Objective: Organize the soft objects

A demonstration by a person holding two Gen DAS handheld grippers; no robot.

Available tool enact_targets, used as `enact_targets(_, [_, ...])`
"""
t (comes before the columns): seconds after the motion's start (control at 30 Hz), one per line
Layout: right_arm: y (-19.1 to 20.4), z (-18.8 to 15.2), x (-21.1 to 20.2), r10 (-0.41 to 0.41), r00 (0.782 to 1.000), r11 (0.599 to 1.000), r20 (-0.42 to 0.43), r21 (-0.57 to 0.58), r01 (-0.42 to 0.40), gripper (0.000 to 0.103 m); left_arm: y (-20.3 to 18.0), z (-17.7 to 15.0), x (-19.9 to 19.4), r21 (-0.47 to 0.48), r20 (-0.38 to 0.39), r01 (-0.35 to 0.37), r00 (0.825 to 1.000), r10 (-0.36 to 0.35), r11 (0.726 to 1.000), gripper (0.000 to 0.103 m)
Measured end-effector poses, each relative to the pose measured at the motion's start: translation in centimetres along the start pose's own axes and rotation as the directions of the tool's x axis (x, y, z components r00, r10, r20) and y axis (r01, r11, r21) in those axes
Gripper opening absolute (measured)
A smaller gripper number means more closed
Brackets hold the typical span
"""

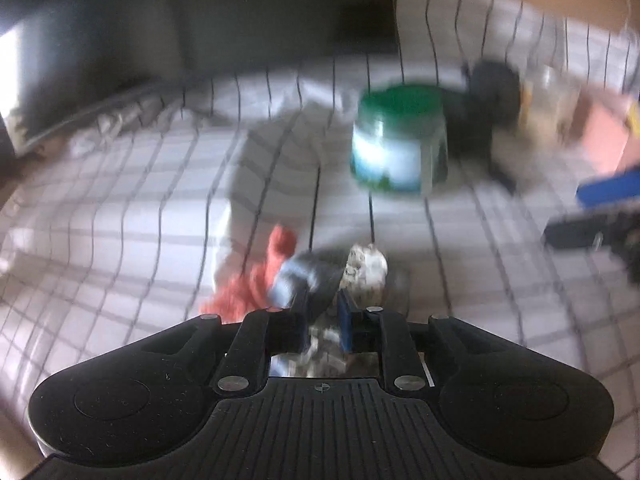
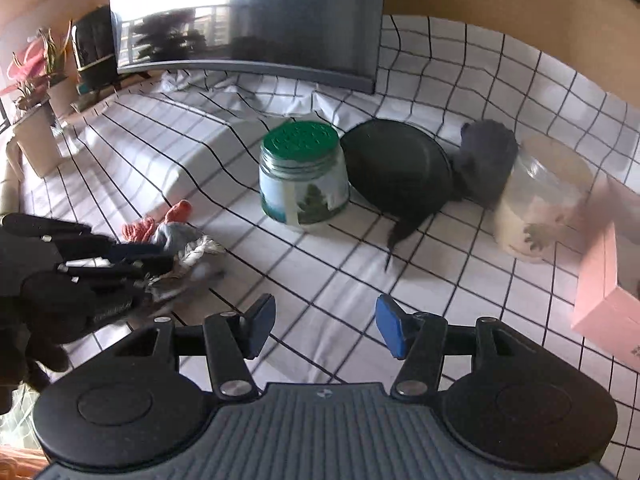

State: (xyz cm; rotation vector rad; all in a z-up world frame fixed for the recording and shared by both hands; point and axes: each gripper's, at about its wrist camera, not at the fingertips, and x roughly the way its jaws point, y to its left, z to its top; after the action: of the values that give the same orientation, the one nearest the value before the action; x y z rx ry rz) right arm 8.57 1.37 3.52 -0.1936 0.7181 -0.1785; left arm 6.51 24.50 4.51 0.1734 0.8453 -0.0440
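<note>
I have the rope toy (image 1: 320,276), a knotted bundle of orange, grey and white, clamped between my left gripper (image 1: 323,312) pads, low over the checked cloth (image 1: 120,208). My right gripper (image 2: 325,326) hangs wide open, holding nothing. Beyond stand a green-lidded jar (image 2: 302,176), a black pan (image 2: 400,168) and a pink box (image 2: 608,280).

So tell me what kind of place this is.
Likely a home living room: a table under a checked tablecloth, a large dark screen at the back, and potted plants beside a bright window.
</note>
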Motion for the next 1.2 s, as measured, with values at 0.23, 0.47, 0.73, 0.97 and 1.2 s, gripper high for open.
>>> enact_targets(0.23, [-1.1,-1.0,1.9,0.008,0.999,0.999,-0.037,0.053,-0.006,0.056,2.5,-1.7,-0.6,0.019,-0.047,-0.021,0.999,0.022,1.0,0.021])
enact_targets(0.47, [-2.1,-2.7,3.4,0.007,0.998,0.998,-0.058,0.066,-0.003,0.059,2.4,-0.6,0.1,-0.084,-0.101,0.017,0.995,-0.026,0.996,0.016])
enact_targets(0.73, [-1.5,-3.8,3.3,-0.027,1.0,0.999,-0.008,-0.038,0.026,0.07,2.0,0.0,0.5,-0.194,-0.113,0.013,0.993,-0.035,0.981,0.018])
enact_targets(0.97, [-2.0,-4.4,3.5,-0.008,0.999,0.999,0.046,-0.048,0.01,0.083,3.9,-0.3,-2.2,-0.406,0.064,0.115,0.993,-0.098,0.907,0.018])
enact_targets(1.2, [-2.6,-5.2,3.6,0.026,0.994,0.997,0.103,-0.076,-0.018,0.088,1.2,0.4,0.6,-0.414,-0.052,0.031,0.997,-0.058,0.91,0.019])
